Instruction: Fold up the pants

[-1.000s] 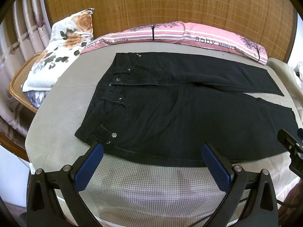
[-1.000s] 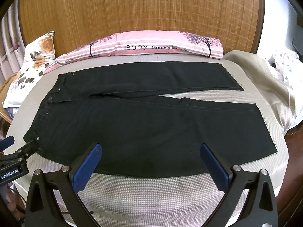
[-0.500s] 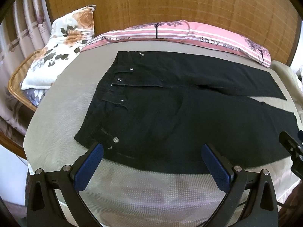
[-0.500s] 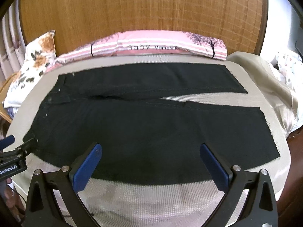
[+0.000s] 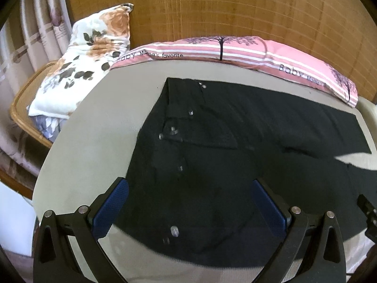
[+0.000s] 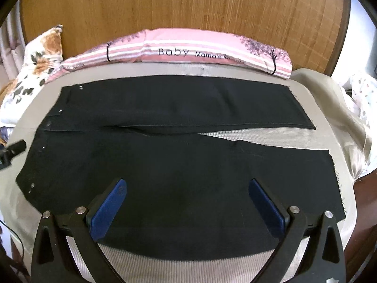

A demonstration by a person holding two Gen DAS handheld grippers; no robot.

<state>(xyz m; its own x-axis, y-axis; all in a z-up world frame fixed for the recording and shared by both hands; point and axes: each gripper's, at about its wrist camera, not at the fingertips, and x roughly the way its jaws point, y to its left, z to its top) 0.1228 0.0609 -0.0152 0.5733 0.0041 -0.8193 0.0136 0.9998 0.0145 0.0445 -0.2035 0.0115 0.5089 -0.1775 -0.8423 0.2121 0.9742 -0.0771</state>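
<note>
Black pants lie flat on a beige bed, waistband to the left, both legs running right. In the right wrist view the pants show two legs split by a narrow gap. My left gripper is open, hovering over the near waist and hip edge. My right gripper is open over the near leg's lower edge. Each gripper's tip shows at the edge of the other's view.
A pink striped pillow lies along the far edge against a woven headboard. A floral pillow rests on a wicker chair at the left. A beige blanket hangs at the right.
Both grippers have moved forward and lower over the pants; the near edge now lies between their open fingers. The pants have not moved.
</note>
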